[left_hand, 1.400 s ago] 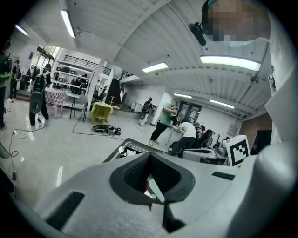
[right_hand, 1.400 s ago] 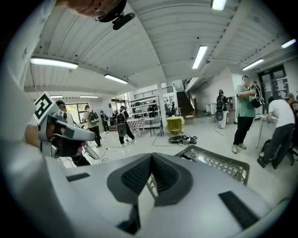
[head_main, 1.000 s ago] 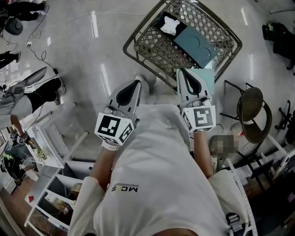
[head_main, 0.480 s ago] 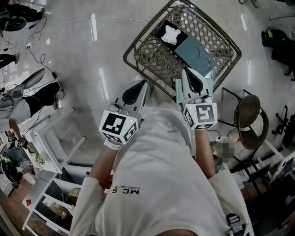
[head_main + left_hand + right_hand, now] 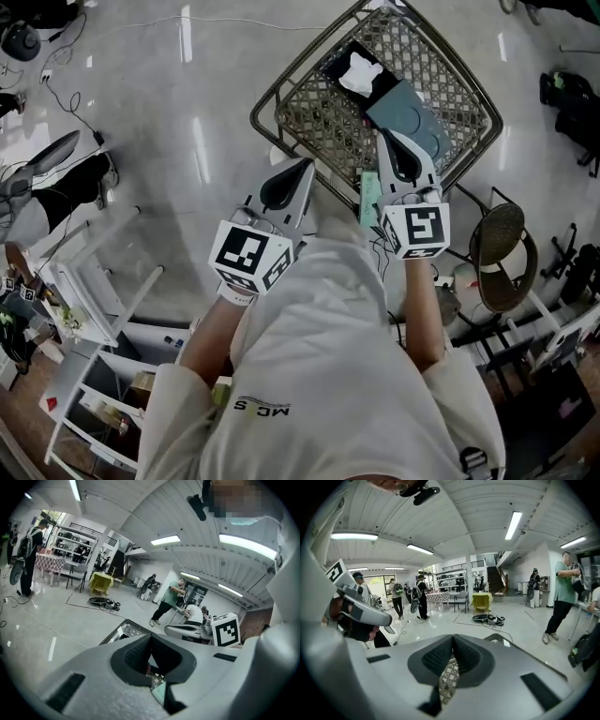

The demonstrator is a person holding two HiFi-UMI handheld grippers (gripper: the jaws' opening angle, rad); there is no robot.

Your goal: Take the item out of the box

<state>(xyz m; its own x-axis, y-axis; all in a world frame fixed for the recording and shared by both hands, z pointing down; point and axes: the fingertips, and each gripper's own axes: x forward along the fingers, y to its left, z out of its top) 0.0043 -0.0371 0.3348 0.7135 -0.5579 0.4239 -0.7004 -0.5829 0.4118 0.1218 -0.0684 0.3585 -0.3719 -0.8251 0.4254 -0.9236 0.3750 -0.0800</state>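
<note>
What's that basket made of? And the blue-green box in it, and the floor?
Basket: open criss-cross lattice on a dark rim, probably wire or wicker. Teal box: flat, matte, sharp edges, likely cardboard. Floor: pale and glossy, mirroring the ceiling lights, so polished stone or coated concrete.

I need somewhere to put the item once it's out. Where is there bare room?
Bare: basket mesh left of the teal box; floor left of the basket. Crowded: right of it, round the chair.
</note>
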